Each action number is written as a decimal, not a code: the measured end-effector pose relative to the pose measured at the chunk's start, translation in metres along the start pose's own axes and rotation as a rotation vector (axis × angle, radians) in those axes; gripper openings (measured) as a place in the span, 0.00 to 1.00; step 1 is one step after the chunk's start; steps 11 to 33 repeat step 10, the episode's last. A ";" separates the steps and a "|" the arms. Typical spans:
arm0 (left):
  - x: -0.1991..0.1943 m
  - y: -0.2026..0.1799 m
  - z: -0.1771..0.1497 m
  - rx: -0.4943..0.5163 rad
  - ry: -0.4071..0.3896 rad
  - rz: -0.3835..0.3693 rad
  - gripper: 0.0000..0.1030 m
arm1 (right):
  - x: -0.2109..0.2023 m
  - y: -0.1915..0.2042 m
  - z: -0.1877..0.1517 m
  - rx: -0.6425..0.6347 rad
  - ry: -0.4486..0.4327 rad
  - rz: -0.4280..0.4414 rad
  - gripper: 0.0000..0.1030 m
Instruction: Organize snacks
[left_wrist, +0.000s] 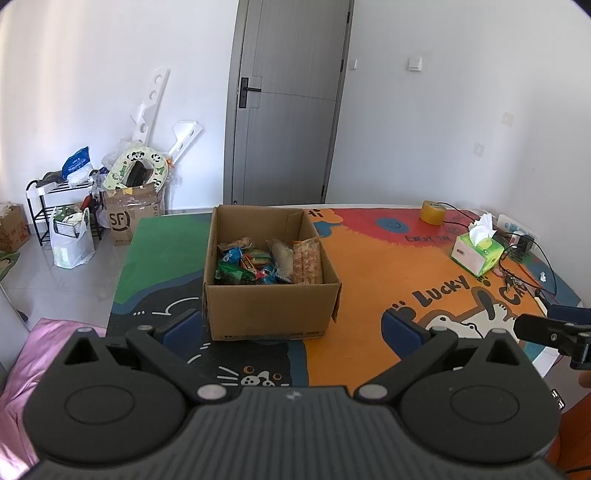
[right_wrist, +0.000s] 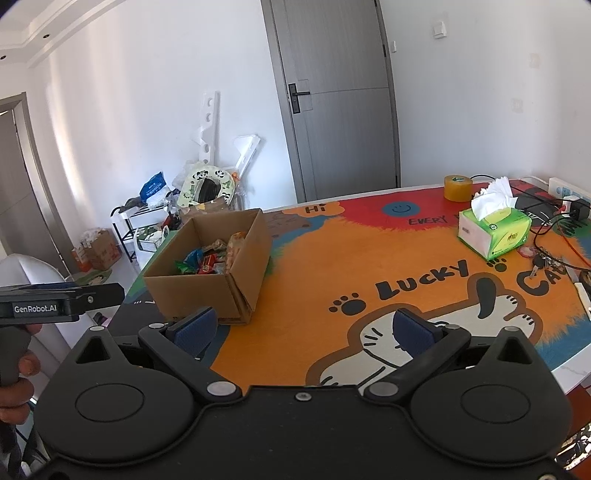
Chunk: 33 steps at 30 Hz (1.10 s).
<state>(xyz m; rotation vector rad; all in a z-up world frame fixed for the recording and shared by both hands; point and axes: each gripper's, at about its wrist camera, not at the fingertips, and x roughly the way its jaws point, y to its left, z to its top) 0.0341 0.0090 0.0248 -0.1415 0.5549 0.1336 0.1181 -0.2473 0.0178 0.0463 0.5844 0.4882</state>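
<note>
Left tool nearest, fingers spread wide, nothing between them, hovering just before the cardboard box. Right tool also wide apart and empty, over the cartoon-print counter, box to its far left. Snacks lie piled inside the box. Farther right: green tissue box, then yellow tape roll near the far edge.

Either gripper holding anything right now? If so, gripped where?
Nothing held. The left gripper and right gripper are both open and empty above the table; the snacks lie in the box.
</note>
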 end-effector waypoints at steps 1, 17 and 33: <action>0.000 0.000 0.000 0.001 0.000 0.000 0.99 | 0.000 0.000 0.000 -0.002 0.000 0.000 1.00; 0.000 0.000 -0.001 0.002 0.000 -0.003 0.99 | 0.001 0.000 0.000 -0.001 0.004 -0.001 1.00; 0.000 0.000 -0.001 0.002 0.000 -0.003 0.99 | 0.001 0.000 0.000 -0.001 0.004 -0.001 1.00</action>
